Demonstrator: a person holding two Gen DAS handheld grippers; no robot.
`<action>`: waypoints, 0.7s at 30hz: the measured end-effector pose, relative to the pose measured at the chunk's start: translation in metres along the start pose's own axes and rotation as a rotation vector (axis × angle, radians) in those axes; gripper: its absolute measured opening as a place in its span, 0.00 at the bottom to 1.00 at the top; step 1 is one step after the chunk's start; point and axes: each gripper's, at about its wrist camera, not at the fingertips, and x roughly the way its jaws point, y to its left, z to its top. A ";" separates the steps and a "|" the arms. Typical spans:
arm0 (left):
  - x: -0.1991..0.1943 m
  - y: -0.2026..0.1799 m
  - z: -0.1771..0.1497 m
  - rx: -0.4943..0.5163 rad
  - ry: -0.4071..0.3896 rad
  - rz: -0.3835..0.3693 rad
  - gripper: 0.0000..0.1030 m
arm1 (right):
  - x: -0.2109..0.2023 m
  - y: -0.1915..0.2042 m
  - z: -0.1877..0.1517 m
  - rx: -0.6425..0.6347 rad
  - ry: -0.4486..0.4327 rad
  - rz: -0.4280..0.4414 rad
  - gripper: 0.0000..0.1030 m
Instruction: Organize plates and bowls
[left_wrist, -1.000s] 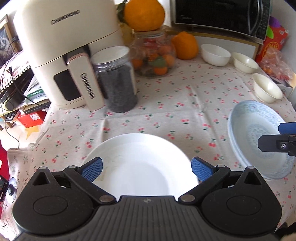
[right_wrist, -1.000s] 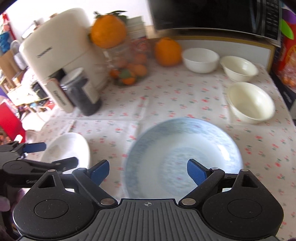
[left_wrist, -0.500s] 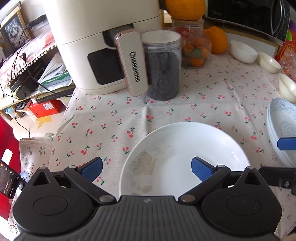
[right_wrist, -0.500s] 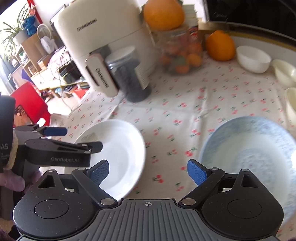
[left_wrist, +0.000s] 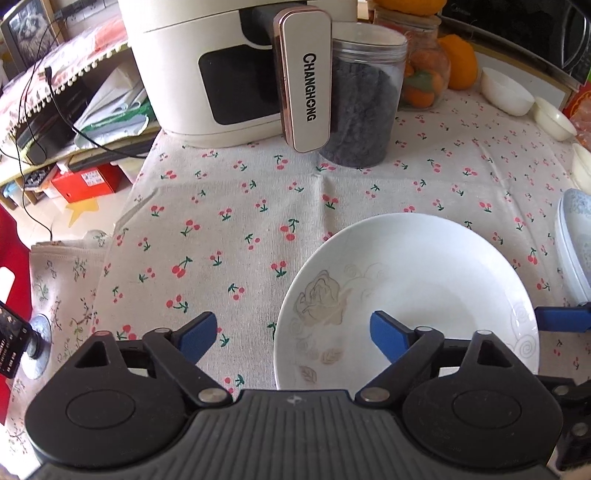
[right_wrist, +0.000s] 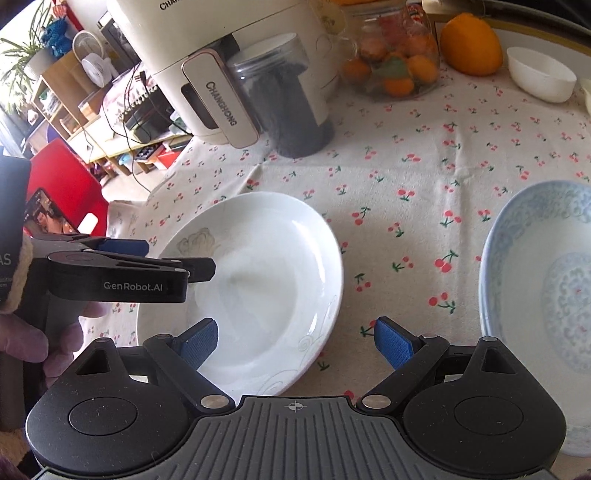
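Note:
A white plate (left_wrist: 424, 288) with a faint rose print lies on the cherry-print tablecloth (left_wrist: 240, 206). My left gripper (left_wrist: 291, 332) is open and empty, hovering over the plate's left rim. In the right wrist view the same plate (right_wrist: 266, 273) lies left of centre. My right gripper (right_wrist: 295, 339) is open and empty over its right rim. A blue-patterned plate (right_wrist: 546, 295) lies to the right, and its edge shows in the left wrist view (left_wrist: 576, 243). The left gripper (right_wrist: 177, 258) shows from the side over the white plate's left edge.
A white air fryer (left_wrist: 236, 66), a jar of dark contents (left_wrist: 362, 99), a jar of oranges (left_wrist: 424, 74) and an orange (left_wrist: 458, 62) stand at the back. White bowls (left_wrist: 506, 90) sit back right. The table's left edge (left_wrist: 122, 221) drops to cluttered shelves.
Both grippers have swung left. The white plate now sits right of centre in the left view and left of centre in the right view. Both stay open.

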 end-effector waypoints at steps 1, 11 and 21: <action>0.000 0.001 0.000 -0.007 0.003 -0.011 0.78 | 0.001 0.000 0.000 0.003 -0.001 0.005 0.91; 0.002 0.010 -0.002 -0.088 0.045 -0.135 0.40 | 0.005 -0.003 0.000 0.029 -0.049 0.030 0.90; 0.000 0.015 0.000 -0.105 0.043 -0.128 0.31 | 0.005 0.001 -0.003 0.003 -0.074 0.003 0.54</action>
